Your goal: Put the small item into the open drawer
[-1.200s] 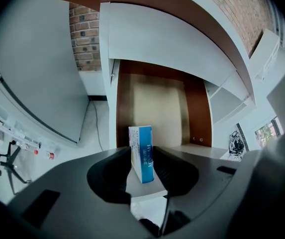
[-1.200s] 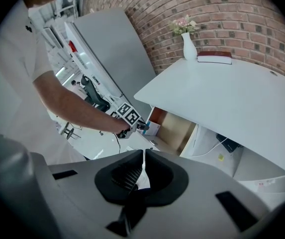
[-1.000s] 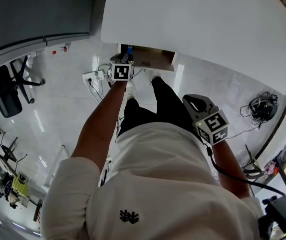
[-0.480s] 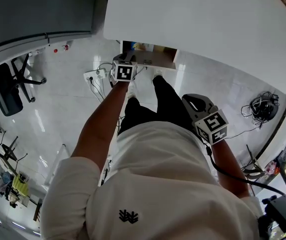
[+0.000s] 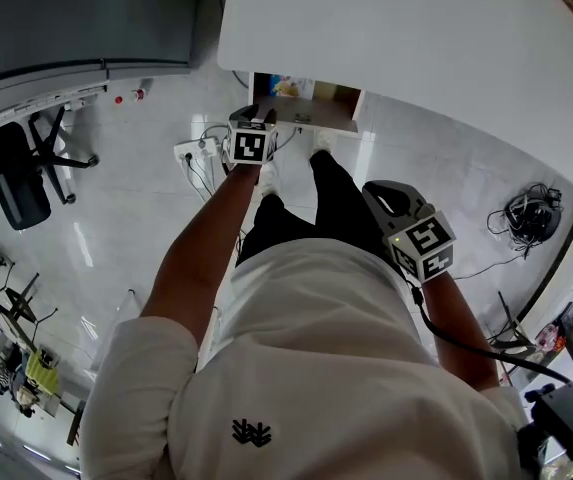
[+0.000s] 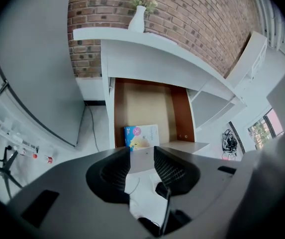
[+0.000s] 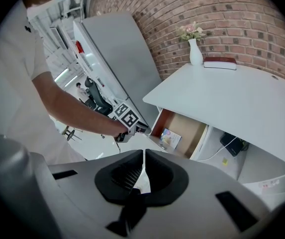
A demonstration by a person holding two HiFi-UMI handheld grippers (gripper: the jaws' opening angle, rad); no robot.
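Note:
An open wood-lined drawer sticks out from under the white desk. A blue-and-white box lies inside the drawer against its back. My left gripper hovers just in front of the drawer's left front corner. Its jaws are open with nothing between them. My right gripper hangs by the person's hip, far from the drawer, shut with nothing visible in it. From there I see the drawer, the box and the left gripper.
A white vase of flowers and a dark red book stand on the desk. A power strip with cables lies on the tiled floor left of the drawer. An office chair is far left, a cable bundle far right.
More of the drawer's inside and the box in it shows now than a second ago. The left gripper has stayed at the drawer's front. The right gripper has barely moved.

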